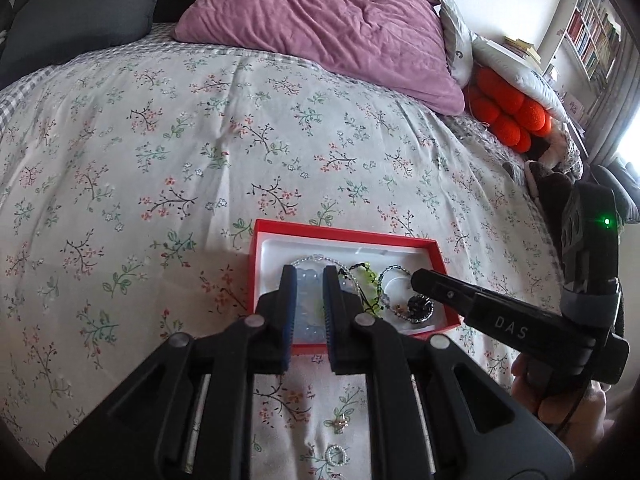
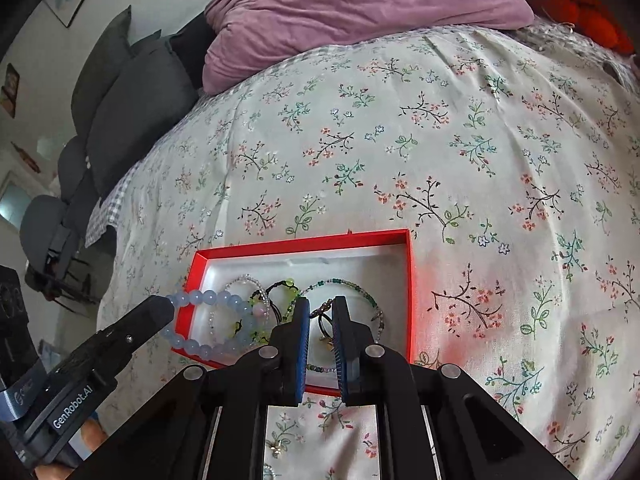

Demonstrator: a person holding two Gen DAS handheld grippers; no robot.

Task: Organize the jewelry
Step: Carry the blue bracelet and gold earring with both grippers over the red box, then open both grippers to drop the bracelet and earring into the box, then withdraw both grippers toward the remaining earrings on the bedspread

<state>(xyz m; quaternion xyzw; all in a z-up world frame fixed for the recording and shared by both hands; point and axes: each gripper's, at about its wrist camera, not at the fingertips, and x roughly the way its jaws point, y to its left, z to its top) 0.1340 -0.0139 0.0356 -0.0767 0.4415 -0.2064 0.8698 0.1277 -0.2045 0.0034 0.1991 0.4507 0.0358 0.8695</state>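
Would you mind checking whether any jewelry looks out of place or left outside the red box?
Yes: a sparkly ring and a small gold piece lie loose on the floral bedspread, in front of the red box. The other jewelry sits inside it, and the blue bead bracelet hangs over its left rim.

Mauve pillow [image 1: 320,20], orange cushion [image 1: 508,112] (bobbly), grey pillows [image 2: 132,92].

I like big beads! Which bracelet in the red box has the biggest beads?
The pale blue bracelet, at the box's left end. Its beads are fat and round; the others are thin strings of tiny beads.
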